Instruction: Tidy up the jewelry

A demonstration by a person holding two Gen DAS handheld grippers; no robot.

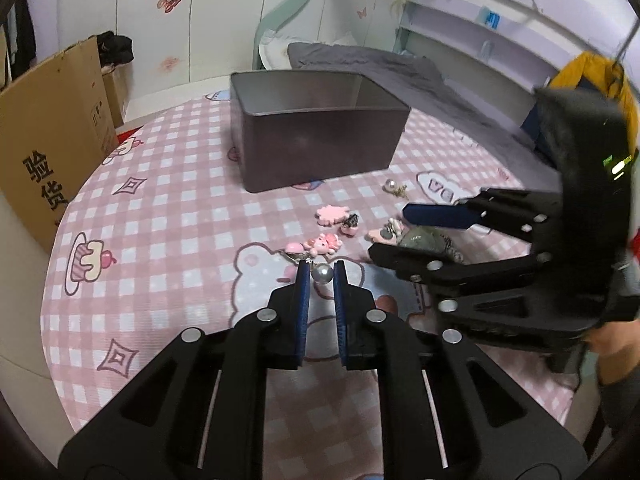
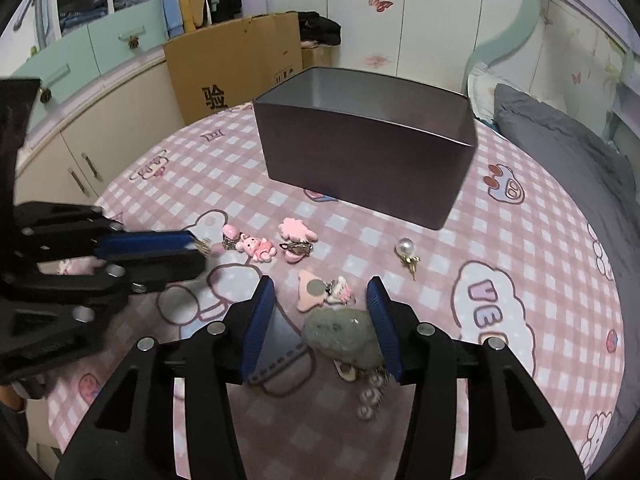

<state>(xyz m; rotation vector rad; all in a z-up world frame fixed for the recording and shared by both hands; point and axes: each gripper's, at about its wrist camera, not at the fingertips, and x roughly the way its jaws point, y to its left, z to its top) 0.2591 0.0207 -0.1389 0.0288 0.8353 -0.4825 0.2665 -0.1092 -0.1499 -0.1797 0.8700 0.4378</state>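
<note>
A dark metal box (image 1: 316, 136) stands open on the pink checked table; it also shows in the right wrist view (image 2: 368, 160). My left gripper (image 1: 321, 270) has its jaws nearly closed around a pearl earring (image 1: 323, 273), whose gold end sticks out past the tips in the right wrist view (image 2: 204, 246). My right gripper (image 2: 320, 300) is open around a grey-green stone piece (image 2: 344, 334), which shows between its fingers in the left wrist view (image 1: 424, 238). Pink charms (image 2: 256, 248) and a second pearl earring (image 2: 405, 252) lie loose in front of the box.
A cardboard box (image 1: 52, 136) stands at the table's left edge. A grey bed (image 1: 400, 72) lies behind the table. A cabinet with drawers (image 2: 100, 80) stands at the back left in the right wrist view.
</note>
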